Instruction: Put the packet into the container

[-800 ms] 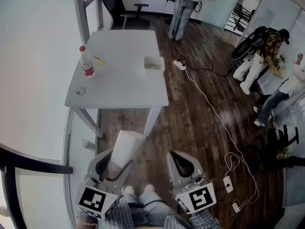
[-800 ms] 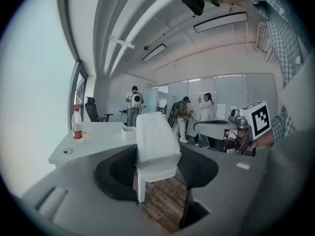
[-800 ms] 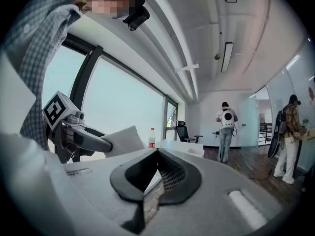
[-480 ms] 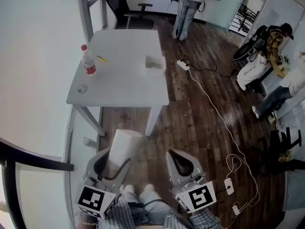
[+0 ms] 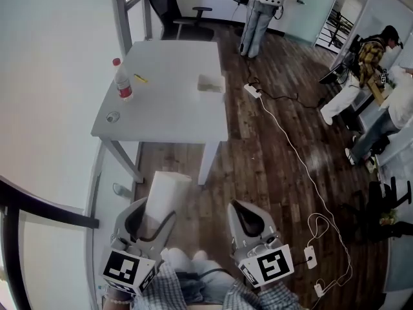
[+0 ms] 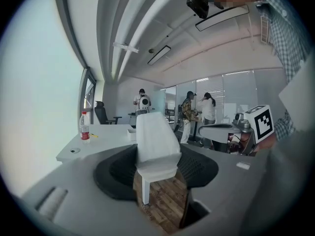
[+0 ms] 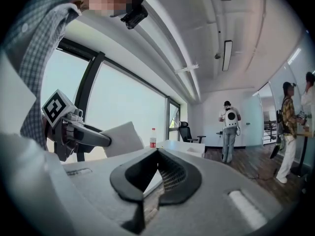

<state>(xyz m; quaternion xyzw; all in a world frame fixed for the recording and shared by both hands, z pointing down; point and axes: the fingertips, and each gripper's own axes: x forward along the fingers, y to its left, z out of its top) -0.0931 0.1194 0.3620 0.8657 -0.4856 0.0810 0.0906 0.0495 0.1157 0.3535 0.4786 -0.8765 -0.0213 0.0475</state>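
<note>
A white packet stands up between the jaws of my left gripper, which is shut on its lower part. In the left gripper view the packet fills the gap between the black pads. The container, a small white open box, sits near the right edge of the white table, well ahead of both grippers. It is also in the left gripper view as the container. My right gripper hangs beside the left one over the wooden floor, shut and holding nothing; its tips meet in the right gripper view.
A plastic bottle with a red cap, a yellow pen and a small round lid lie on the table's left side. A power strip and white cable run across the floor. A chair and several people stand beyond.
The table has slid slightly lower and nearer in the head view. Both grippers keep their places, and the packet stays in the left one.
</note>
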